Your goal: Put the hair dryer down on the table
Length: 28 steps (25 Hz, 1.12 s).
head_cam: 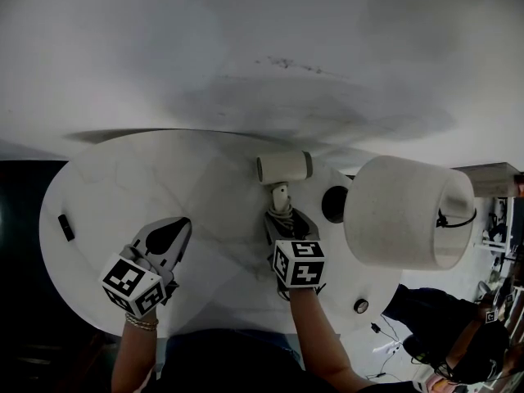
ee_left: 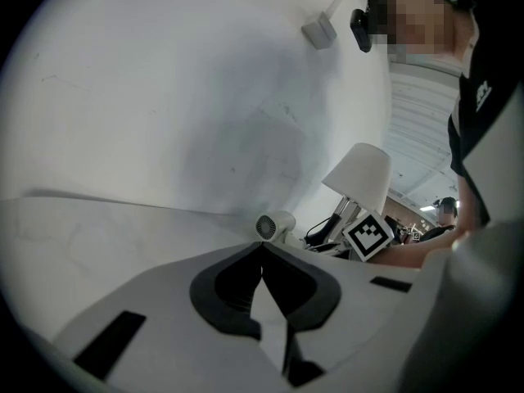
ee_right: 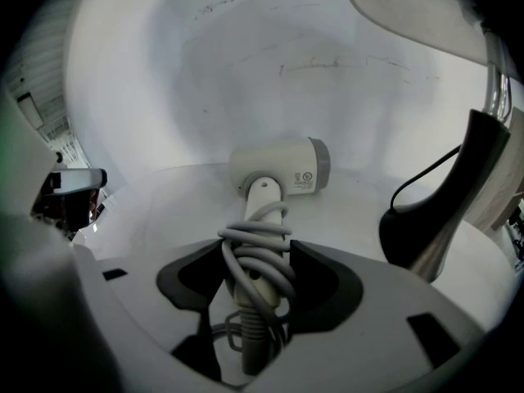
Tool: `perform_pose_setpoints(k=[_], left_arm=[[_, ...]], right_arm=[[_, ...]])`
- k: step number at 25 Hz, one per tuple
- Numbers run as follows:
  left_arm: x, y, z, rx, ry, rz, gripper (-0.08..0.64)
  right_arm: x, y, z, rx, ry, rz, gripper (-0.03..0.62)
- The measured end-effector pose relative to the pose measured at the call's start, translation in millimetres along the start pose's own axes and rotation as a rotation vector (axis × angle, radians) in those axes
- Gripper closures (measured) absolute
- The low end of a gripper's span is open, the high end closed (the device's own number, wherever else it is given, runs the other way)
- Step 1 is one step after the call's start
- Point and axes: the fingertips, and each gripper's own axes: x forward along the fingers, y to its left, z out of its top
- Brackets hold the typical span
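The white hair dryer (head_cam: 284, 167) has its barrel crosswise at the back of the round white table (head_cam: 123, 178), handle pointing toward me with the grey cord wound round it. My right gripper (head_cam: 282, 215) is shut on that cord-wrapped handle (ee_right: 260, 256), a pad pressing each side. Whether the barrel (ee_right: 278, 166) touches the tabletop I cannot tell. My left gripper (head_cam: 182, 223) hovers over the table to the left, shut with nothing in it, its tips meeting (ee_left: 262, 248). The dryer (ee_left: 274, 225) shows small beyond them.
A table lamp with a large white shade (head_cam: 401, 211) and black base (ee_right: 442, 211) stands just right of the dryer. A small black object (head_cam: 66, 227) lies near the table's left edge, and a small round knob (head_cam: 360, 305) at the front right. The wall runs close behind.
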Motion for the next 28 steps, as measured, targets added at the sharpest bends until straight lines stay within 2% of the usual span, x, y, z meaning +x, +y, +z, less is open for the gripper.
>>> perform_pose_setpoints(k=[8, 14, 28], left_arm=[[1.0, -1.6, -1.0, -0.001, 0.0, -0.009, 0.543], [-3.1, -3.8, 0.8, 0.003, -0.008, -0.006, 0.543], [-23.7, -21.9, 4.9, 0.035, -0.037, -0.011, 0.543]], right_arm=[[0.9, 0.1, -0.6, 0.004, -0.004, -0.004, 0.337], [-1.9, 0.0, 2.2, -0.019, -0.01, -0.038, 0.321], [-32.6, 8.3, 9.1, -0.049, -0.061, -0.037, 0.302]])
